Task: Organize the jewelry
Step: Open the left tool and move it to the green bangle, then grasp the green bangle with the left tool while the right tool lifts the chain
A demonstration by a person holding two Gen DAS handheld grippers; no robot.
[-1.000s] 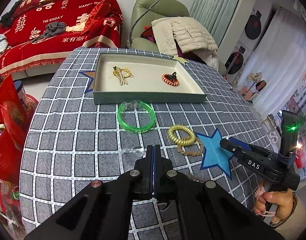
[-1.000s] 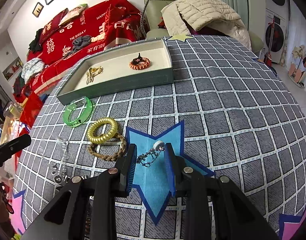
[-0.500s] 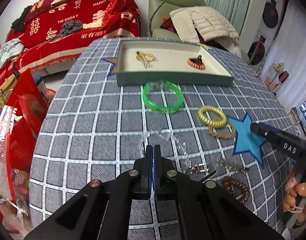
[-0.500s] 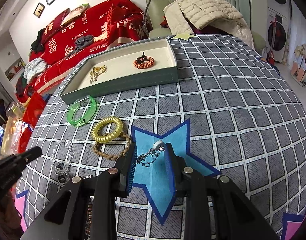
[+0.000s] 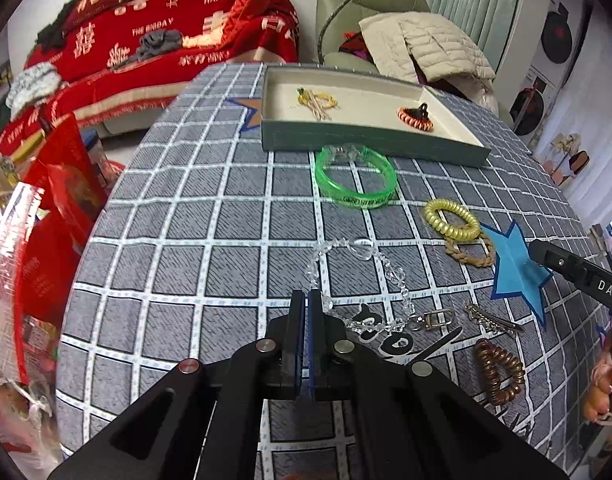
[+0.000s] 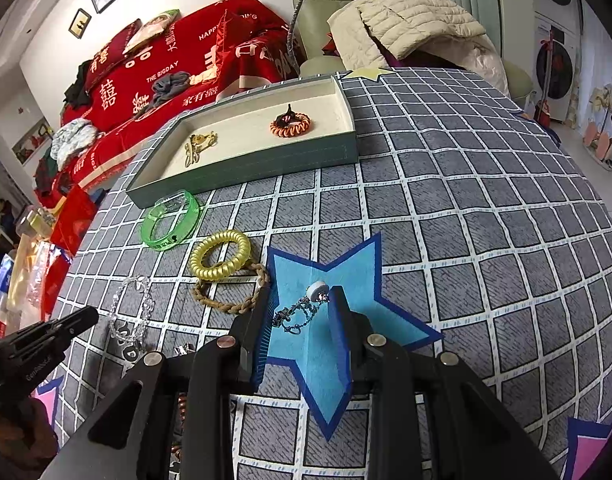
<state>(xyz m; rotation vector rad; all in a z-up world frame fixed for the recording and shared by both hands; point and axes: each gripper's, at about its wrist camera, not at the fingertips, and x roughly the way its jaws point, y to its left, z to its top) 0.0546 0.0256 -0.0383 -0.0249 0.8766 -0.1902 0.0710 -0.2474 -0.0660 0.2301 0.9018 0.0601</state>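
The right gripper (image 6: 299, 312) is seen with its jaws apart and nothing clamped, a small chain with a white bead (image 6: 301, 308) lying between them on the blue star patch (image 6: 346, 280). The step in hand is judged to be the pickup of this chain. The next move would call for the jaws to be lowered level with the cloth and closed on the bunched links, since a thin chain is easily missed or dragged.

The left gripper (image 5: 306, 300) is seen closed with nothing held, just at 9 o'clock of a clear bead bracelet (image 5: 358, 276). At 3 o'clock of it a clasp (image 5: 436, 318), a hair clip (image 5: 492, 320) and a brown coil tie (image 5: 500, 372) are found.

Farther out, at 11 o'clock of the right gripper, a braided band (image 6: 229, 296), a yellow coil tie (image 6: 219, 254) and a green bangle (image 6: 169, 220) are laid in turn. Beyond them the tray (image 6: 245, 174) is placed, already holding a gold piece (image 6: 197, 146) and an orange coil tie (image 6: 289, 124); most pieces remain outside it.
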